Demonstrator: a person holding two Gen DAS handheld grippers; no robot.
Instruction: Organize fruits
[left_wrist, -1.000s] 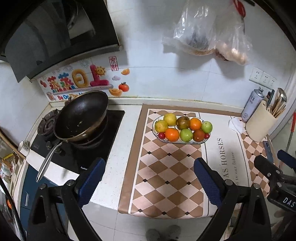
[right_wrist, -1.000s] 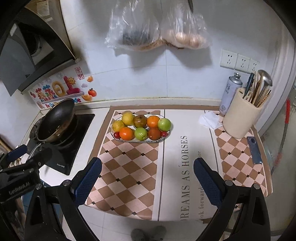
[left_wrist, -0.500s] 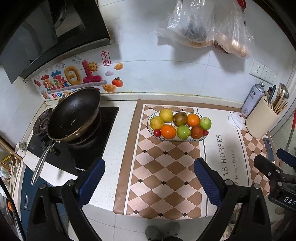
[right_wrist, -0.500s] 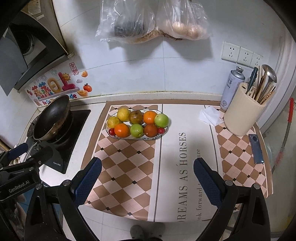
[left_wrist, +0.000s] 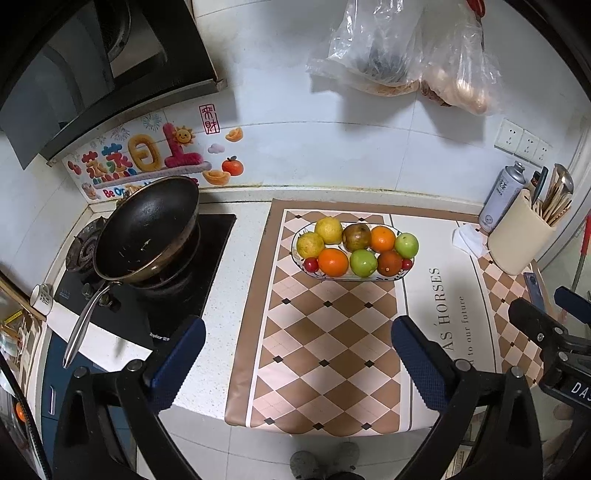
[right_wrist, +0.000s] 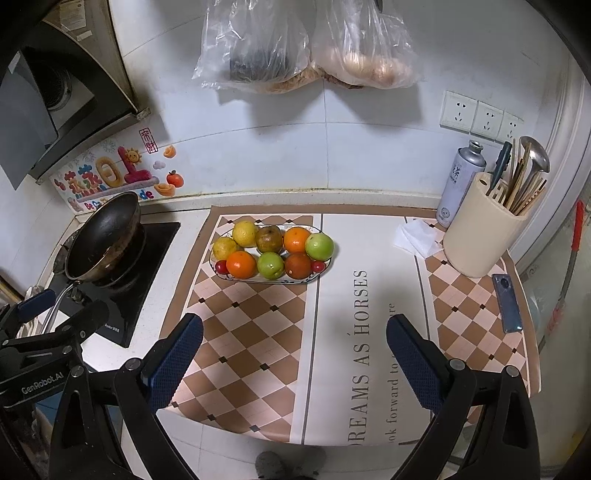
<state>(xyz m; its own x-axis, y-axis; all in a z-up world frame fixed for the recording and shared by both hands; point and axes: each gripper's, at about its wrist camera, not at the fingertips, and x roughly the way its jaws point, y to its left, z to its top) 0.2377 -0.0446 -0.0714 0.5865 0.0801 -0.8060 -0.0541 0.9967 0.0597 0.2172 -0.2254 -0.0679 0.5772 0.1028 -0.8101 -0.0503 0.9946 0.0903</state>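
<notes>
An oval plate (left_wrist: 397, 277) (right_wrist: 295, 281) on the checked mat holds several fruits: two yellow lemons (left_wrist: 328, 229), a brown fruit (left_wrist: 356, 237), oranges (left_wrist: 333, 262), two green apples (left_wrist: 406, 244) and small red cherries (left_wrist: 311, 263). My left gripper (left_wrist: 297, 354) is open and empty, held high over the counter's front edge, well short of the plate. My right gripper (right_wrist: 293, 350) is open and empty, likewise back from the plate. The right gripper also shows at the right edge of the left wrist view (left_wrist: 554, 314).
A black wok (left_wrist: 147, 229) sits on the stove at left. A beige utensil holder (right_wrist: 480, 240), a spray can (right_wrist: 458, 181), a tissue (right_wrist: 417, 236) and a phone (right_wrist: 508, 302) are at right. Plastic bags (right_wrist: 306, 44) hang on the wall.
Both grippers have drawn back and up from the counter, so the plate looks smaller and farther. Both stay open and empty.
</notes>
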